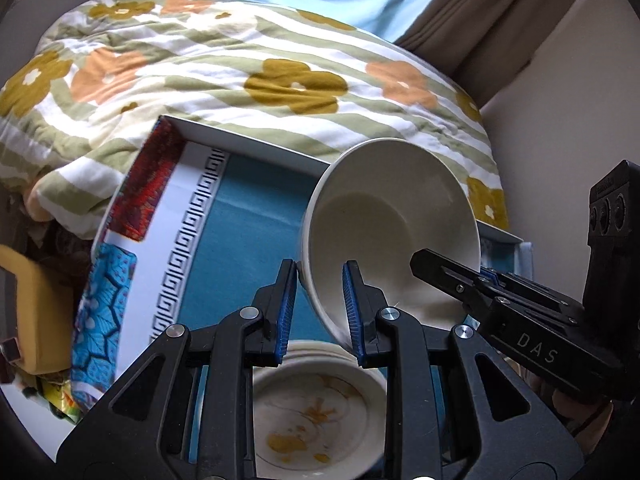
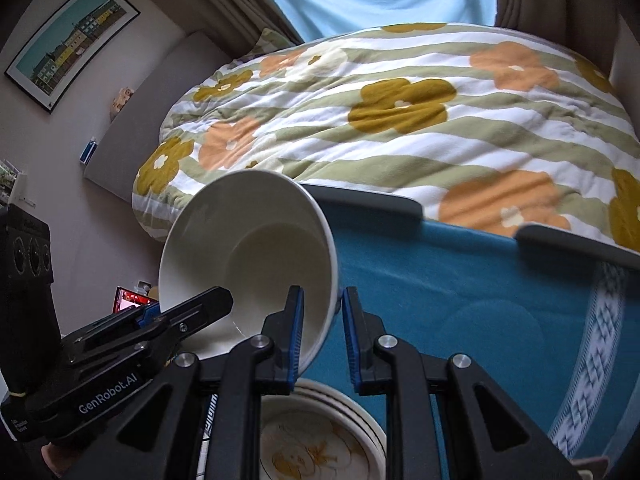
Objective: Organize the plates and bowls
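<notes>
A plain cream bowl (image 1: 384, 216) hangs tilted in the air above a stack of floral bowls or plates (image 1: 316, 412). My left gripper (image 1: 320, 308) straddles the bowl's left rim, one finger inside and one outside, with a gap showing at the pads. My right gripper (image 2: 322, 332) straddles the opposite rim (image 2: 320, 312) the same way. The right gripper also shows in the left wrist view (image 1: 460, 284), and the left one in the right wrist view (image 2: 188, 312). The bowl (image 2: 256, 256) opens toward both cameras. The floral stack (image 2: 320, 440) sits directly below.
A teal tray with a patterned border (image 1: 172, 248) holds the stack; its teal floor (image 2: 460, 300) lies to the right. A floral striped duvet (image 1: 240, 72) lies behind the tray. A framed picture (image 2: 68, 40) hangs on the left wall.
</notes>
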`<action>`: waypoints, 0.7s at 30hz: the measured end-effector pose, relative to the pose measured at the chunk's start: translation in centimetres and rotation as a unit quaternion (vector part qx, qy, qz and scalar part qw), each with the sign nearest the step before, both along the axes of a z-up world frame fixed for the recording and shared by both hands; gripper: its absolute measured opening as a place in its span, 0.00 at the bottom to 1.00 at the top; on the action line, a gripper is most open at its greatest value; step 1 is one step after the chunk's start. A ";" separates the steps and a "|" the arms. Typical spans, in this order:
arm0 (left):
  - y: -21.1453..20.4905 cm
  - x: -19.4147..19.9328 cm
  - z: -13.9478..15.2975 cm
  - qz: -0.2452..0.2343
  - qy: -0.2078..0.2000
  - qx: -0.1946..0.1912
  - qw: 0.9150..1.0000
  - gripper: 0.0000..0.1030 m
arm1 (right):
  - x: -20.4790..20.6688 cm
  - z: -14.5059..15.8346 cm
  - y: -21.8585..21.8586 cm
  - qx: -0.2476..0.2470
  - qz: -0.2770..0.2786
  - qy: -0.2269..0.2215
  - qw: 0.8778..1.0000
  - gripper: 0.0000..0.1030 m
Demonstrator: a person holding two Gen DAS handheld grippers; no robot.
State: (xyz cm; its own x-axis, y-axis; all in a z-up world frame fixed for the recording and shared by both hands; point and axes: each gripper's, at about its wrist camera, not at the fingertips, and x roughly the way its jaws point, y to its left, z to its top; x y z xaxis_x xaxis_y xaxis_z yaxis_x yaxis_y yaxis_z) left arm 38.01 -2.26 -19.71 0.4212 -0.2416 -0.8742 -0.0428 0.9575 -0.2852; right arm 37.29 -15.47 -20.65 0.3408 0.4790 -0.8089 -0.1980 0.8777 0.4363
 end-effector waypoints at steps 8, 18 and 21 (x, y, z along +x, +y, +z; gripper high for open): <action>-11.8 -6.9 1.9 -0.067 -0.008 -0.004 0.998 0.21 | -9.2 2.7 -10.8 -0.016 -0.068 -0.020 0.997 0.17; -22.6 -12.6 0.0 -0.139 0.027 0.002 0.990 0.21 | -17.3 1.2 -20.1 -0.035 -0.134 0.012 0.990 0.17; -24.7 -13.1 -1.3 -0.165 0.043 0.022 0.985 0.21 | -18.4 -0.2 -21.7 -0.033 -0.155 0.034 0.987 0.17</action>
State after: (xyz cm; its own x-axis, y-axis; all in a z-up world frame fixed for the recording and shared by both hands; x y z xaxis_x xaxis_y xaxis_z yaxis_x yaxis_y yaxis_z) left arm 24.95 -26.98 -20.99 0.2495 -0.3143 -0.9160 0.2498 0.9348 -0.2527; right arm 18.87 -37.14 -20.83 0.4072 0.3056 -0.8607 0.1118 0.9186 0.3791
